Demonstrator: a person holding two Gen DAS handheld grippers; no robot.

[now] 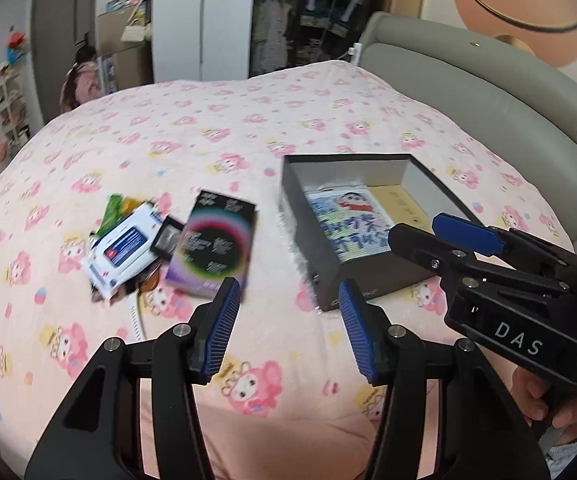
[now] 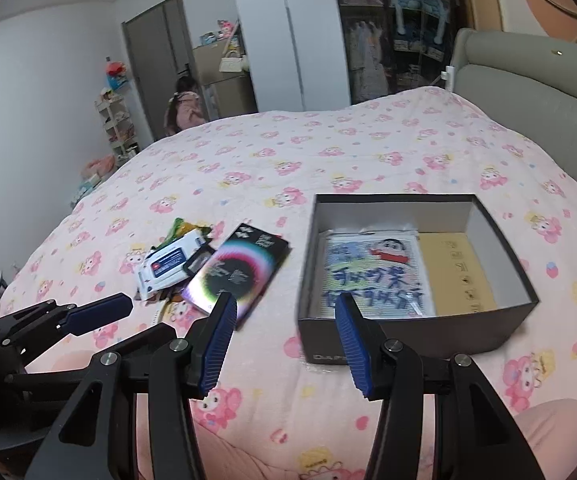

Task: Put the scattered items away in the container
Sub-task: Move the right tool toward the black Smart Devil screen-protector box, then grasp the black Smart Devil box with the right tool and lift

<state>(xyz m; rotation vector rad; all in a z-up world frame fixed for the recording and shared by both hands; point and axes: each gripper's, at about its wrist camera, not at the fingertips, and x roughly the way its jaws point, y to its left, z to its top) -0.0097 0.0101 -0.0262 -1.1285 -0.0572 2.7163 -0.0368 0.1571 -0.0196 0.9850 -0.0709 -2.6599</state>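
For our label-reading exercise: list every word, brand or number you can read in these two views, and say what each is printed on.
"DAS": white letters on the right claw's black body.
"DAP…": start of a brand on the dark box's front wall, the rest hidden by a finger.
Cartoon packet in the box: handwritten-style characters, unreadable.
Black rainbow-ring box: blurred.
White wipes pack: too small.

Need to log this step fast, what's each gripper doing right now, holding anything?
Left gripper: open, holding nothing, above the bedspread.
Right gripper: open, holding nothing, in front of the box.
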